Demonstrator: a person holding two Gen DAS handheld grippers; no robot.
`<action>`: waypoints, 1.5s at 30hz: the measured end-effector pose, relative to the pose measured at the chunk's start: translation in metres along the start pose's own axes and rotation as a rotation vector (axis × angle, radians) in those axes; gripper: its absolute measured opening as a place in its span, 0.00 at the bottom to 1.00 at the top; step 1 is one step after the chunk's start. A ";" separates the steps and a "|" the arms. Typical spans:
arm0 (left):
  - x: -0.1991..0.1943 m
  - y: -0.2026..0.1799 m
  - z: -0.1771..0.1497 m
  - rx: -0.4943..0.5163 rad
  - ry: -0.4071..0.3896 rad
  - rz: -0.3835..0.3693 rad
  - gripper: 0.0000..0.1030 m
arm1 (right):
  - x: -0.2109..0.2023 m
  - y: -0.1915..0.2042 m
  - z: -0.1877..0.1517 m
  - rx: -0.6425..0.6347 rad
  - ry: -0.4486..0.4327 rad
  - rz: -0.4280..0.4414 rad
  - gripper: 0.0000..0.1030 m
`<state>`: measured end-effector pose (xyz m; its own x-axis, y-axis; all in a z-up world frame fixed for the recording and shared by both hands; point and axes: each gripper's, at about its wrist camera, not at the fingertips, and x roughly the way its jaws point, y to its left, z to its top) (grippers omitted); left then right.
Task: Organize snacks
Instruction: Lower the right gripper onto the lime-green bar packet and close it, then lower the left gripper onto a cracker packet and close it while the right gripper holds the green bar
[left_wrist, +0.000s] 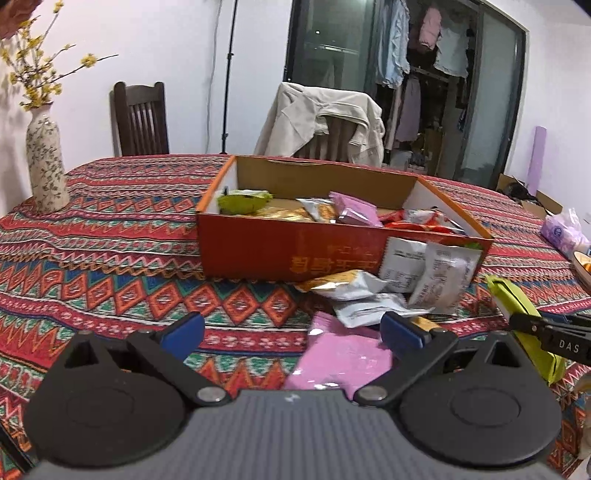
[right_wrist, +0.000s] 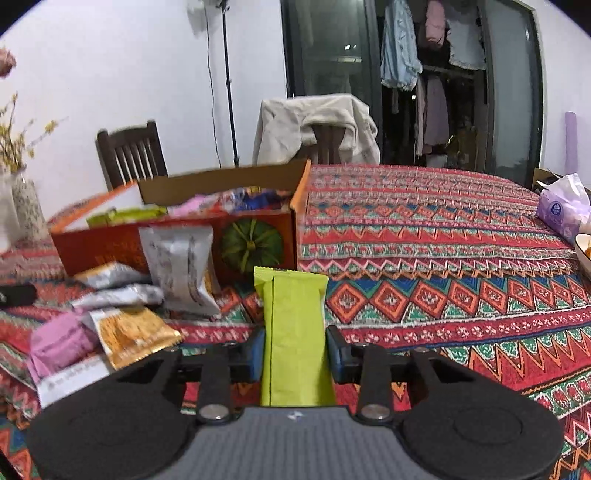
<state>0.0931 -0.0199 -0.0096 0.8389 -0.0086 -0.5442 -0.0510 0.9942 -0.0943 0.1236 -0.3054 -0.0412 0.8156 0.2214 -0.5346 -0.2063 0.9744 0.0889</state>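
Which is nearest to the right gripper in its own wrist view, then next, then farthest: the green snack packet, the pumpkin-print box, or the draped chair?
1. Green snack packet: between the right gripper's pads.
2. Pumpkin-print box: on the table, ahead and left.
3. Chair draped with a cream jacket: beyond the table's far edge.

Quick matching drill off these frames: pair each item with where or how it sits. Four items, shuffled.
Items:
1. Green packet
2. Pink packet
3. Vase
4. Jacket

Places:
A. draped over a chair
B. between the open left gripper's fingers, on the cloth
C. clamped in the right gripper
D. upright at the table's far left

Pairs: 1-C, 2-B, 3-D, 4-A
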 end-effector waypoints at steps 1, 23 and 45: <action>0.001 -0.004 0.000 0.005 0.003 -0.005 1.00 | -0.001 0.001 0.000 0.000 -0.007 0.007 0.32; 0.056 -0.119 -0.010 0.197 0.115 -0.001 1.00 | -0.019 -0.005 0.004 0.025 -0.096 0.072 0.32; 0.065 -0.104 -0.015 0.135 0.178 -0.011 0.76 | 0.002 -0.010 0.001 0.055 -0.066 0.114 0.32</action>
<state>0.1452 -0.1255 -0.0473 0.7294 -0.0260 -0.6836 0.0403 0.9992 0.0050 0.1277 -0.3151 -0.0420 0.8228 0.3312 -0.4619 -0.2715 0.9430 0.1925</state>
